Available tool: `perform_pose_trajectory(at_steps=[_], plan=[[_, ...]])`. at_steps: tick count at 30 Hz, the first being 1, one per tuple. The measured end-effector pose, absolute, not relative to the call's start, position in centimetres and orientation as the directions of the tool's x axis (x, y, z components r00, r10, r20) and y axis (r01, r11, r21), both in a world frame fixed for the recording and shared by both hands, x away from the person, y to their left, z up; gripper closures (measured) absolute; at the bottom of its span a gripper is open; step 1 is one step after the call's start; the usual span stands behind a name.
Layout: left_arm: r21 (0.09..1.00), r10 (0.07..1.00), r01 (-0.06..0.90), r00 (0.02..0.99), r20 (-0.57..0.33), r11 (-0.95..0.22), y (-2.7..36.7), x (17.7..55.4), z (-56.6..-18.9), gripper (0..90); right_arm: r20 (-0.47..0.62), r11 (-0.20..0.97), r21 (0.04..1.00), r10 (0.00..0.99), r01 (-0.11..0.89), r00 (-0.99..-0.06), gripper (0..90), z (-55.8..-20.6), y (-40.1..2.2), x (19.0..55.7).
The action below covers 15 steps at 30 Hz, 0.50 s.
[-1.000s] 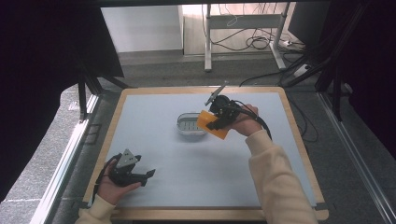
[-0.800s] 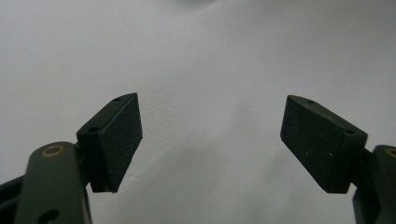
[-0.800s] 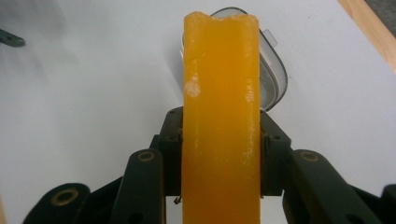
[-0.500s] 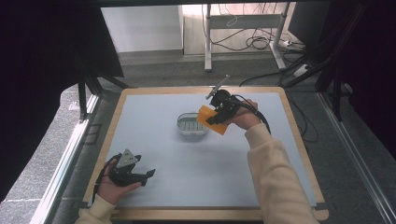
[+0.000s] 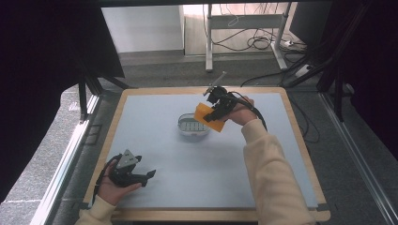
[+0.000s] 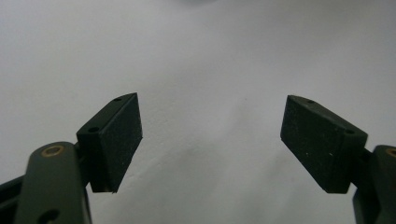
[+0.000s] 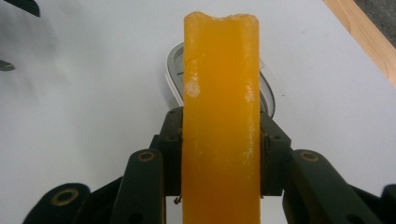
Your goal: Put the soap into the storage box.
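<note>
Meanwhile the right gripper [image 5: 212,111] clamps a thick orange translucent soap-like bar [image 7: 220,116] between its pads, holding it just above the right rim of the small oval grey dish [image 5: 193,125] at the middle of the pale grey table mat [image 5: 197,173]. Well apart, at the near left corner, the left gripper [image 5: 149,175] rests low over bare mat, jaws wide and empty

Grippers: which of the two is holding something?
The right gripper, clamped on an orange bar of soap above the soap dish. The left gripper rests near the table's front, jaws apart and empty.
</note>
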<state>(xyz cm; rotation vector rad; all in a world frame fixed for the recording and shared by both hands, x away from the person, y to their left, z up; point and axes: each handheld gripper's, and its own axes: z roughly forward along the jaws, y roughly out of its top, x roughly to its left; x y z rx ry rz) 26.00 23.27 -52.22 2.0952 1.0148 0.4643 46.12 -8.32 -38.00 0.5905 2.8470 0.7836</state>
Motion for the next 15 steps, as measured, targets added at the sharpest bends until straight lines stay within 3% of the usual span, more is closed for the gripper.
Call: perform_pose_trajectory(at_steps=[15], plan=[[0.757, 0.784, 0.511, 0.621, 0.002, -0.407, 23.4, 26.0, -52.2, 20.4, -0.042, 0.810, 0.494, 0.384, 0.315, -0.922, 61.5, -38.4, -6.8, 47.3]])
